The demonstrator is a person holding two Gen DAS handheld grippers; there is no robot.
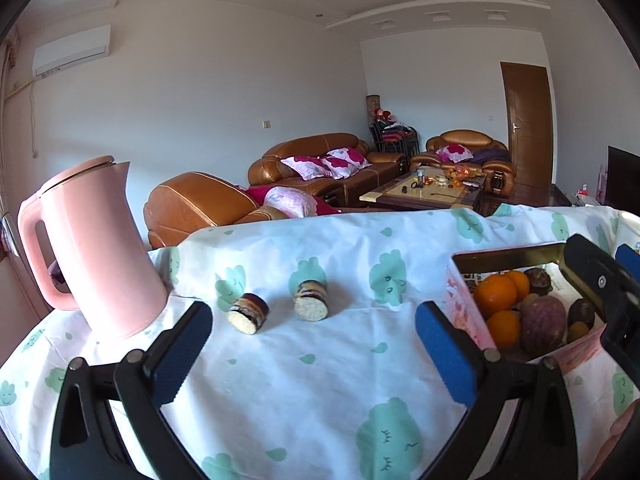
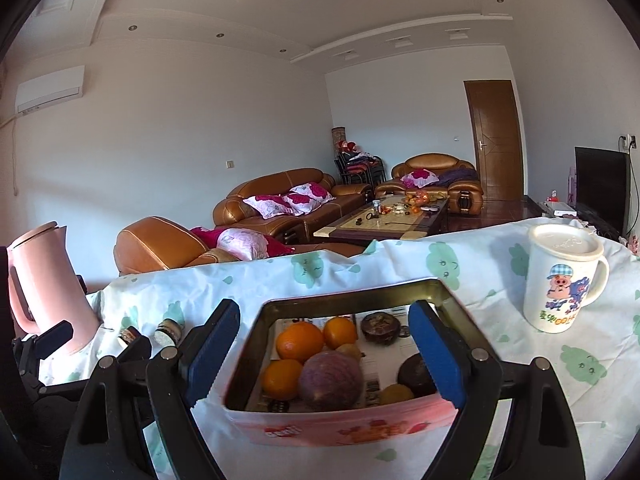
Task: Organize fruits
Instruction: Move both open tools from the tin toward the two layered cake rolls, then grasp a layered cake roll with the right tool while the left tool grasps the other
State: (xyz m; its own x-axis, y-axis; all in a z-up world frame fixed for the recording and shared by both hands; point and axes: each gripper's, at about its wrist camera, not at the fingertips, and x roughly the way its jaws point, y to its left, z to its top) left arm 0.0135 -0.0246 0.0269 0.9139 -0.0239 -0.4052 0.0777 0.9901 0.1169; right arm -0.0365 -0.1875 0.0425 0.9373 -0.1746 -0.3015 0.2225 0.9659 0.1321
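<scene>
I hold both grippers over the table (image 1: pixel 320 380), which is covered by a white cloth printed with green clouds. The left gripper (image 1: pixel 314 344) has its fingers wide apart with nothing between them; it hangs above bare cloth. The right gripper (image 2: pixel 324 344) is also spread wide and empty, its fingers straddling the near end of the box (image 2: pixel 340 428) without pressing on it.

Task status, as I judge it: mostly done. The box, at the right of the table, already contains three oranges (image 2: pixel 300 340), a large purple fruit (image 2: pixel 330 380), several dark round fruits (image 2: pixel 378 326) and two small yellowish ones. Two short striped cylinders (image 1: pixel 248 314) lie on the cloth left of the box, near the pink kettle (image 1: pixel 96 256); I cannot tell whether they count as fruit. If so, they remain to be collected.

Legible markings: the white mug (image 2: pixel 560 280) carries a cartoon pig and coloured characters too small to read. The box front shows pink printed graphics, illegible.
</scene>
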